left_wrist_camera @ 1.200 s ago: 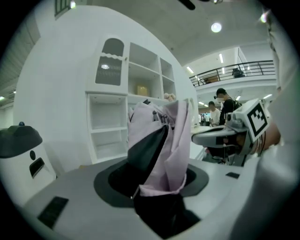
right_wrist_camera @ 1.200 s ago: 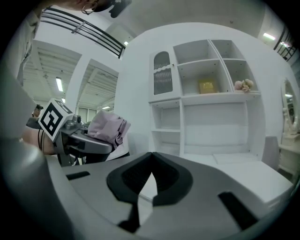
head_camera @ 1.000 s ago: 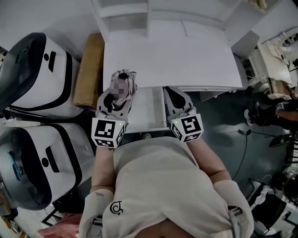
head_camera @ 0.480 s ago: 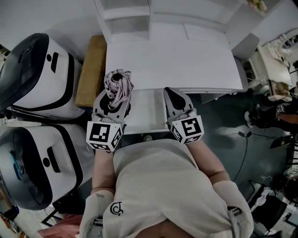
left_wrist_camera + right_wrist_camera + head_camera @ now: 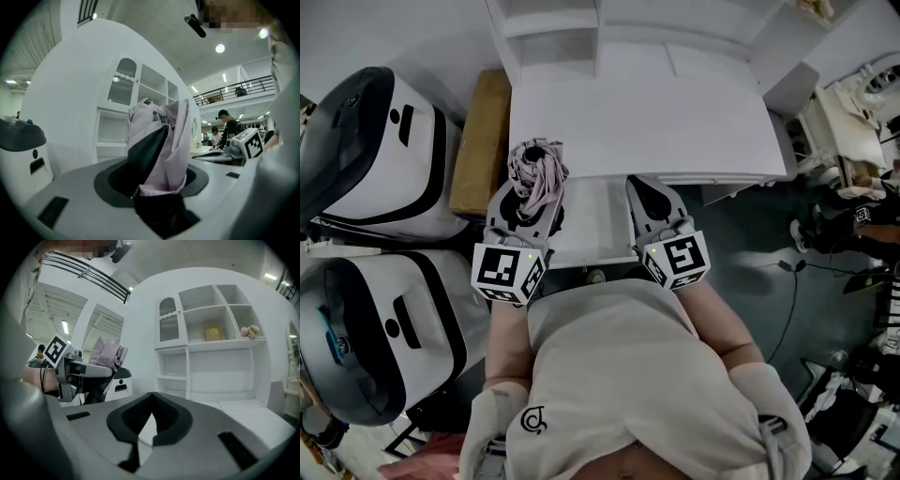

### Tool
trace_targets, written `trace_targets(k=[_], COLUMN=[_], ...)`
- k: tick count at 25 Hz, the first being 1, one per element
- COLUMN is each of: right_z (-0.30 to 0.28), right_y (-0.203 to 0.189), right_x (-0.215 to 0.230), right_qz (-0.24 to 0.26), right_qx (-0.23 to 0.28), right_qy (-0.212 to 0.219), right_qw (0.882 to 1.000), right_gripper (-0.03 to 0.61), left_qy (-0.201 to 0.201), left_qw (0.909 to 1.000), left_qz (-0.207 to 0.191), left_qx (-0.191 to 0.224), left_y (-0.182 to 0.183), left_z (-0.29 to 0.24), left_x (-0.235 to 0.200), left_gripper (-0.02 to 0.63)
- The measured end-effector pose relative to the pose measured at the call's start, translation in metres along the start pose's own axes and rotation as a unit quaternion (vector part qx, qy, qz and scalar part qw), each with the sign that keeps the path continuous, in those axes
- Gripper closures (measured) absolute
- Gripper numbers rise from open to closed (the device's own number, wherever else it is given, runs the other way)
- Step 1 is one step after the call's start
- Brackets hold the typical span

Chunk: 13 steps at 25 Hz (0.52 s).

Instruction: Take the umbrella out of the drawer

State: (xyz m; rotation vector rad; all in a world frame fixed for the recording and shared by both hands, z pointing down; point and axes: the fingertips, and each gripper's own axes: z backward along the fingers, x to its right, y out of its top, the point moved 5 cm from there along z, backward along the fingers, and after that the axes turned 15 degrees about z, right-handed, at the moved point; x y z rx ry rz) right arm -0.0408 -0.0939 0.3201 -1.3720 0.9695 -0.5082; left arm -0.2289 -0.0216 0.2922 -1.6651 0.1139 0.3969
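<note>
A folded pale-pink umbrella (image 5: 536, 173) stands upright in my left gripper (image 5: 528, 192), whose jaws are shut on its lower part, above the left edge of the open white drawer (image 5: 595, 225). In the left gripper view the umbrella (image 5: 161, 140) fills the gap of the left gripper (image 5: 157, 185), its pink fabric bunched over a dark handle end. My right gripper (image 5: 647, 192) hovers over the drawer's right side, shut with nothing in it; in the right gripper view the right gripper (image 5: 151, 404) has its pads meeting at the tips. That view also shows the umbrella (image 5: 107, 355) off to the left.
The drawer belongs to a white desk (image 5: 637, 112) with a white shelf unit (image 5: 206, 352) behind it. Two large white-and-black machines (image 5: 380, 155) (image 5: 380, 323) stand at the left, with a brown cardboard box (image 5: 480, 141) beside the desk. Cables and clutter (image 5: 844, 234) lie on the floor at the right.
My left gripper, with the umbrella in it, has shifted slightly to the left and turned a little. The right gripper has stayed where it was.
</note>
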Motion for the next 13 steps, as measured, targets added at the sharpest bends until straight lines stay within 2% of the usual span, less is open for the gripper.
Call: trace_targets(k=[13], right_z=[0.005], right_y=[-0.0005], right_x=[-0.0012], right_qz=[0.001], right_qx=[0.0], right_qy=[0.0], right_qw=[1.0], right_gripper=[0.575], left_qy=[-0.008], left_qw=[0.9999], left_qz=[0.012], left_qx=[-0.002], left_y=[-0.005], left_z=[0.0022], left_x=[0.0052], left_gripper=[0.388])
